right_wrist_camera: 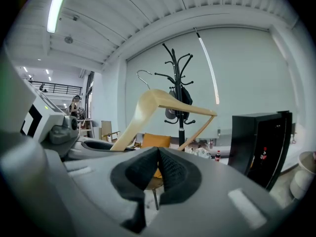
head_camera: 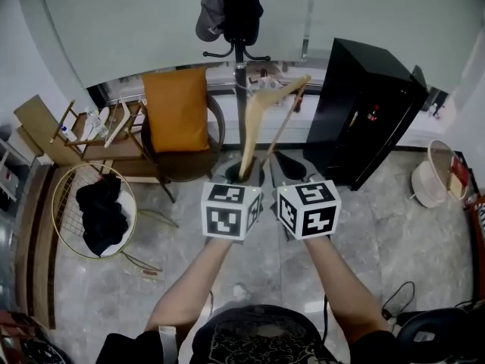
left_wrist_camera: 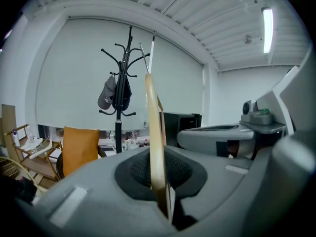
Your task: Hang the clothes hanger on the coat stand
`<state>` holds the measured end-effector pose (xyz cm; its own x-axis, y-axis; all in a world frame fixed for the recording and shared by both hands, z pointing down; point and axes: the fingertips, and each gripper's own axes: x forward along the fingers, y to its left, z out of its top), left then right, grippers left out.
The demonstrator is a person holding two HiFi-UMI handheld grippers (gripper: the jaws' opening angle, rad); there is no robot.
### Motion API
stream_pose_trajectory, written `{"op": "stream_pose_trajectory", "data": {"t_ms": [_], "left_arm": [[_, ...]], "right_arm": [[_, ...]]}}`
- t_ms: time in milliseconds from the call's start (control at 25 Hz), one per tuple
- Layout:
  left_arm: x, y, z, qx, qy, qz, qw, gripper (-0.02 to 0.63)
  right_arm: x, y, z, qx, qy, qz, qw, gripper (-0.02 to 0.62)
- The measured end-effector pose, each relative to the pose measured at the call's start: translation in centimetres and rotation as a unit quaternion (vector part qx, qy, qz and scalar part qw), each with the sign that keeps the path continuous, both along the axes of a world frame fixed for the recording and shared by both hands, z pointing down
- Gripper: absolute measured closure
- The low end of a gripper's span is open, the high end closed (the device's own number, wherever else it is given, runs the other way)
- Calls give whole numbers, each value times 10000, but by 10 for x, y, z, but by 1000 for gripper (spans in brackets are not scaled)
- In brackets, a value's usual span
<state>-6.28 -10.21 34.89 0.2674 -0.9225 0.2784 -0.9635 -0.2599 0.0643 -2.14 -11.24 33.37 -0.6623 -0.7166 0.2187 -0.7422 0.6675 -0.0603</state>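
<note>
A light wooden clothes hanger [head_camera: 258, 116] stands up from my left gripper [head_camera: 244, 171], which is shut on the end of one arm. In the left gripper view the hanger [left_wrist_camera: 153, 132] shows edge on between the pads, its metal hook [left_wrist_camera: 143, 51] at the top. The black coat stand [head_camera: 240, 67] rises just beyond it, carrying a grey cap [head_camera: 212, 14] and a black bag. My right gripper [head_camera: 288, 165] is beside the left one, shut and empty. In its own view the right gripper [right_wrist_camera: 159, 167] has its pads together, with the hanger [right_wrist_camera: 148, 102] to the left and the stand [right_wrist_camera: 180, 127] behind.
A chair with an orange cushion [head_camera: 176, 112] stands left of the stand's base. A tall black cabinet [head_camera: 371, 120] is at the right. A gold wire basket [head_camera: 64, 226] holding dark cloth and a wooden rack [head_camera: 91, 131] are at the left, and a pale basket [head_camera: 439, 173] is at the far right.
</note>
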Motion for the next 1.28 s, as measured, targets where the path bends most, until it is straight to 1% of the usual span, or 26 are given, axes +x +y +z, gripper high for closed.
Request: {"op": "stream_pose_trajectory", "data": {"t_ms": [320,640,800,1040,1280], "left_arm": [[-35,-10,9,3,110,281,9995,588],[-47,-20,19,7,209,409,9989,588],[-50,-30,24,-42,171,417,9990,588],[-56,-56,29,-75,70,340,9994,588],[-48,-100,29,-103,-39,293,9995,588]], "right_arm": [[-36,-5,7,7,106,276,9996,594],[-50,-14,18,-15,205,388,9990,594],[-52,-25,22,-52,195,391,9990,594],[-58,-54,23,-14,112,308,9995,594],[-50,-101,22,-21,7,246,9997,594]]}}
